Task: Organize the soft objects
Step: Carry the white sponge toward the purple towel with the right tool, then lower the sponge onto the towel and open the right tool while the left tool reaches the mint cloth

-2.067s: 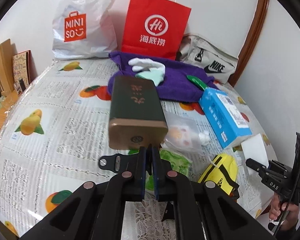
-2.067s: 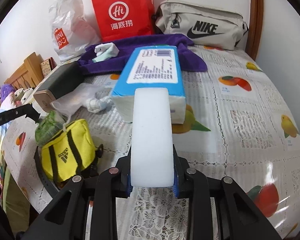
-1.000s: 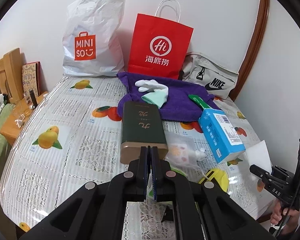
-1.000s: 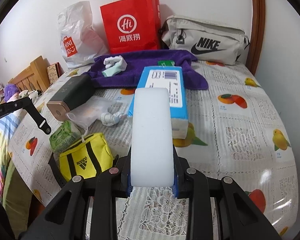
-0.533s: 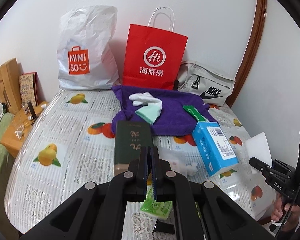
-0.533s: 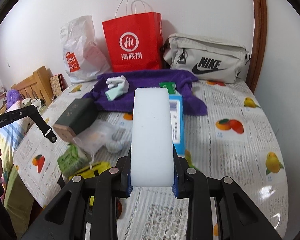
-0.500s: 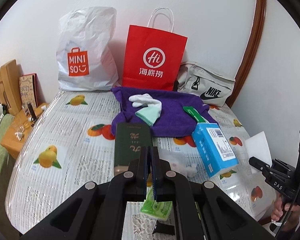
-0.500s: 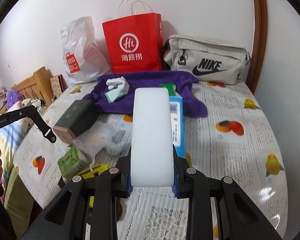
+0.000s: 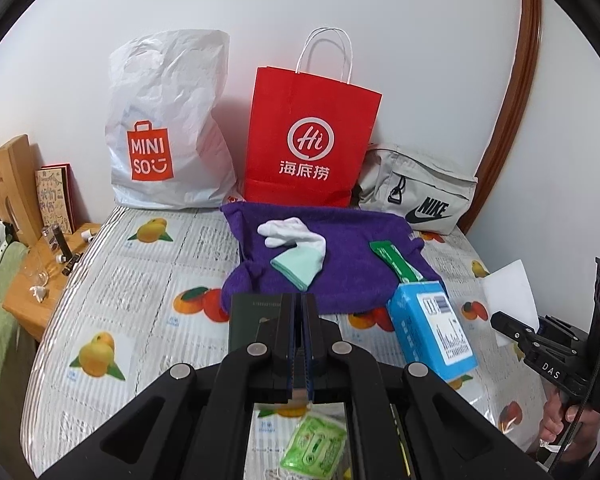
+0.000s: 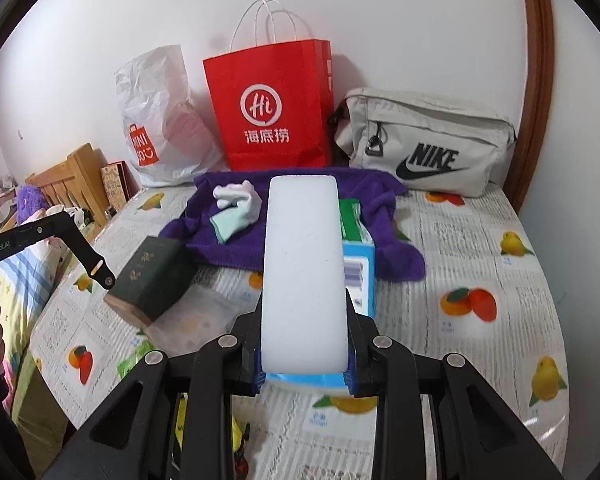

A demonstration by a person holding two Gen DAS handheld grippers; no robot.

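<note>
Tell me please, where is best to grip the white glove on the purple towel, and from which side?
Probably the mint cuff of the white glove, coming from above: it lies flat on the purple towel, pointing toward the shut left gripper, away from the bunched fingers.

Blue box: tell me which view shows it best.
Left wrist view: the blue box lies in full sight, label up, beside the purple towel. In the right wrist view the white sponge hides most of it.

Probably a home bedroom, wooden headboard [image 10: 74, 178], shopping bags [image 9: 314, 136], fruit-print tablecloth [image 9: 140, 292]
</note>
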